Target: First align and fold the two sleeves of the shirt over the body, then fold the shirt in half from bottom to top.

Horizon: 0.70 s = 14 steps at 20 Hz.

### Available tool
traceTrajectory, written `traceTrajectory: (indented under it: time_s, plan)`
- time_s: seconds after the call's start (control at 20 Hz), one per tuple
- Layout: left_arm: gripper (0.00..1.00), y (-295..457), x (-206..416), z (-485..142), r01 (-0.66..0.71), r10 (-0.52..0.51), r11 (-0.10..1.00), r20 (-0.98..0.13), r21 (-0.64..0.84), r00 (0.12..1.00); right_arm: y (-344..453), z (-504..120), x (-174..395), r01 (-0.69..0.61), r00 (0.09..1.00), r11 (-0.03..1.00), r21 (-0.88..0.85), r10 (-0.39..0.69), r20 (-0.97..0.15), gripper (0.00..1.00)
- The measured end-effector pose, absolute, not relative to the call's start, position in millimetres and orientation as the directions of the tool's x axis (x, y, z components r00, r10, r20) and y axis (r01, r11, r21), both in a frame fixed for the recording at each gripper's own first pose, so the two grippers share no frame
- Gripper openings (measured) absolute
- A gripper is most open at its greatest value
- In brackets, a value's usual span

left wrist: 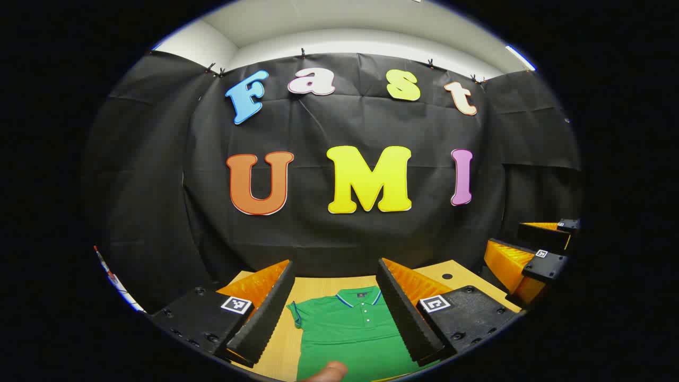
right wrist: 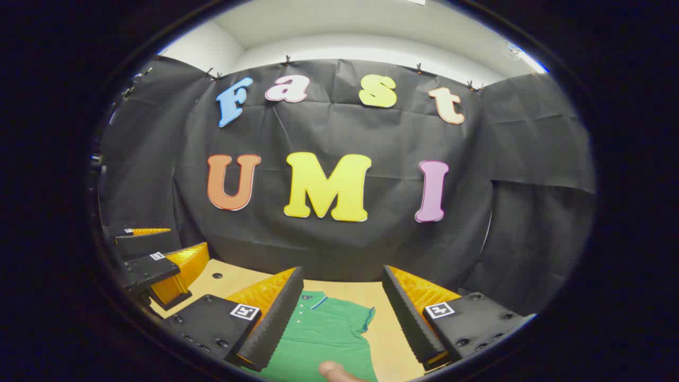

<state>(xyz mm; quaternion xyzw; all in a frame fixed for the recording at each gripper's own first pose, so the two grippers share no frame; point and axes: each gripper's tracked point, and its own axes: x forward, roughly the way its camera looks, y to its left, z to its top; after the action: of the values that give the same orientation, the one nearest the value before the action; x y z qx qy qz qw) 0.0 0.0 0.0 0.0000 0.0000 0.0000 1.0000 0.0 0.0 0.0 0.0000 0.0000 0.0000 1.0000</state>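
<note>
Shirt flat on the wooden table, front up, collar toward the back wall. Green polo with a blue-striped collar and a short button placket.

My left gripper: jaws spread wide, nothing between them, held above the table. Looking down its fingers, the collar and upper chest sit in the gap. One short sleeve lies out flat just beside the near finger on that view's left side. The other shoulder is hidden behind the opposite finger. A fingertip of my hand pokes in at the bottom edge, over the green fabric.

My right gripper: also released, jaws wide apart, empty, above the table. Between its fingers I see the shirt from the other side: collar and buttons close to the finger on that view's left, one short sleeve lying flat and unfolded toward the middle of the gap, bare table past it. A bit of my hand shows at the bottom edge here too.

Each gripper shows in the other's camera, off to the side: right gripper at the right edge of the left gripper view, left gripper at the left edge of the right gripper view. Both are well apart from the shirt fabric, side by side.

A small dark hole in the tabletop sits near the back, beyond the shirt. Black cloth wall behind the table.

Sleeves not folded.
</note>
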Motion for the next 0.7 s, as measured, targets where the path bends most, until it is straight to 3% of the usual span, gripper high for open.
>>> traceTrajectory:
  time_s: [0.1, 0.15, 0.7]
  plan:
    - [0.99, -10.1, 1.0, -0.4, 0.01, -0.01, 1.0, -0.001, 0.003, 1.0, -12.6, -1.3, 2.4, 0.014, 1.0, 1.0, 0.016, -0.014, -0.007, 0.97]
    - [0.99, -14.8, 2.7, 0.9, 0.014, -0.014, 1.0, 0.003, 0.003, 1.0, -17.5, -1.5, 4.1, 0.015, 1.0, 1.0, 0.02, -0.015, -0.008, 0.94]
    - [0.99, -29.8, 16.7, -7.9, -0.011, 0.011, 1.0, -0.027, 0.009, 1.0, -48.3, -8.0, 25.9, 0.022, 0.999, 0.999, 0.025, -0.021, -0.025, 0.97]
